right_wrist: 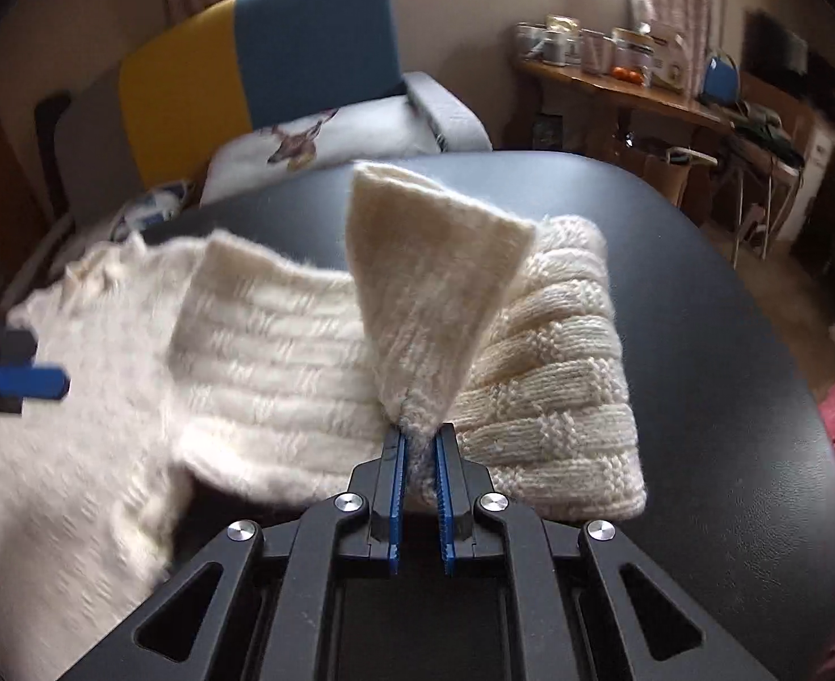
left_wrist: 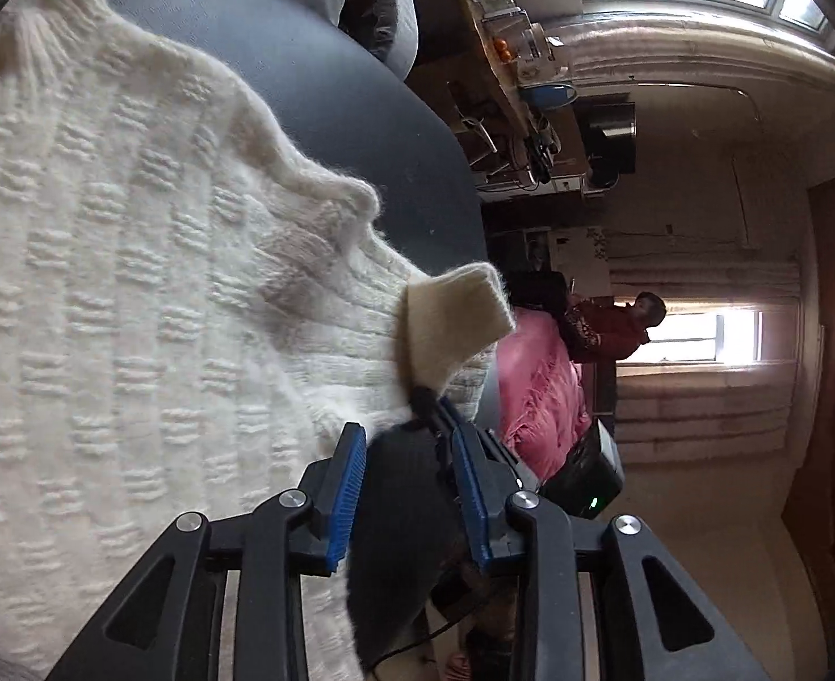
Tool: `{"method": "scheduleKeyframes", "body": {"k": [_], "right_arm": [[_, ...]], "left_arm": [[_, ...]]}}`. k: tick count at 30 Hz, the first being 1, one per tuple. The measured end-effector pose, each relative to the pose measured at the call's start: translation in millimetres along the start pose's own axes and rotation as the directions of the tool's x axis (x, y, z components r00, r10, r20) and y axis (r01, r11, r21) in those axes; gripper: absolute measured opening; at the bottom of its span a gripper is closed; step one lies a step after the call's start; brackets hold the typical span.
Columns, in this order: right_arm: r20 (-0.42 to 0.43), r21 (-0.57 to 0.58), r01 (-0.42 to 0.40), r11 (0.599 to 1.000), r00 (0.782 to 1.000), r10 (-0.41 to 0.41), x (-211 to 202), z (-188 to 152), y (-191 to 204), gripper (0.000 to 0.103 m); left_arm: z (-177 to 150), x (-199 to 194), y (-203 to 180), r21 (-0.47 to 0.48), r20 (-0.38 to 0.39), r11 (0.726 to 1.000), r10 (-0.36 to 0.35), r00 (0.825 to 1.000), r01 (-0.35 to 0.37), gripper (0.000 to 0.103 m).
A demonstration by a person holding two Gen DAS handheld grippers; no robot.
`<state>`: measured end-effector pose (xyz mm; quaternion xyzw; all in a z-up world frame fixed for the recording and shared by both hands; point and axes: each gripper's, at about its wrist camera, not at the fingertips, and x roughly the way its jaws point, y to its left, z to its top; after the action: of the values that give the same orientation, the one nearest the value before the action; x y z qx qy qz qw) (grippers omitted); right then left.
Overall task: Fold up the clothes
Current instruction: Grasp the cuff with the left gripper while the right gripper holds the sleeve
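While my right fingers [right_wrist: 418, 436] pinch the ribbed cuff [right_wrist: 434, 278] of the sweater's sleeve [right_wrist: 542, 391], that cuff stands up from the blue pads as a cream flap, and the rest of the sleeve is bent across the sweater [right_wrist: 71, 454] behind it. My left fingers [left_wrist: 408, 448] are parted with nothing between them, hovering at the edge of the knit; one blue pad lies over the white fabric, the other past its edge. From the left wrist the sweater [left_wrist: 133, 312] spreads wide and mostly flat over the dark surface [left_wrist: 326, 102], with the raised cuff [left_wrist: 457, 323] near its edge. From the right wrist my left fingers [right_wrist: 25, 380] show as a blue tip at the far left, above the sweater's body. Behind the surface [right_wrist: 701, 306] stands a yellow-and-blue chair [right_wrist: 258, 62] with a pillow [right_wrist: 326, 142].
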<state>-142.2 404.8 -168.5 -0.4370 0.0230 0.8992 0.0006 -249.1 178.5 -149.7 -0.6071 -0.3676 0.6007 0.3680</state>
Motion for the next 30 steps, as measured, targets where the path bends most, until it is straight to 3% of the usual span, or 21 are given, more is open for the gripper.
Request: {"method": "scheduleKeyframes", "body": {"k": [6,10,13,15,22,26,30], "right_arm": [[0.037,-0.194,0.13,0.972,0.992,-0.125,-6.4,-16.3,32.4,0.011],[0.074,-0.33,0.207,0.921,0.978,-0.193,-5.3,-26.5,54.9,0.011],[0.107,-0.404,0.258,0.878,0.966,-0.235,-4.8,-34.7,66.3,0.012],[0.126,-0.433,0.282,0.856,0.959,-0.253,-3.9,-36.0,71.5,0.012],[0.182,-0.51,0.348,0.787,0.938,-0.296,-1.1,-44.1,89.1,0.013],[0.204,-0.538,0.365,0.76,0.931,-0.303,-2.1,-47.5,96.5,0.013],[0.217,-0.55,0.379,0.744,0.925,-0.311,-2.0,-48.3,100.3,0.013]], "left_arm": [[40.0,35.0,-16.4,-0.077,-0.006,0.996,-0.046,0.999,0.046,0.036],[65.6,53.0,-28.8,-0.07,-0.034,0.998,-0.008,0.999,0.006,0.036],[72.7,73.2,-33.4,-0.046,-0.097,0.997,0.059,0.994,-0.064,0.036],[73.1,86.5,-30.9,-0.048,-0.142,0.994,0.088,0.986,-0.096,0.036],[77.7,100.6,-20.6,-0.084,-0.186,0.99,0.092,0.978,-0.109,0.036],[84.3,76.7,-18.5,-0.073,-0.119,0.995,0.058,0.991,-0.067,0.036],[82.9,86.8,-16.3,-0.076,-0.162,0.993,0.074,0.984,-0.087,0.037]]}}
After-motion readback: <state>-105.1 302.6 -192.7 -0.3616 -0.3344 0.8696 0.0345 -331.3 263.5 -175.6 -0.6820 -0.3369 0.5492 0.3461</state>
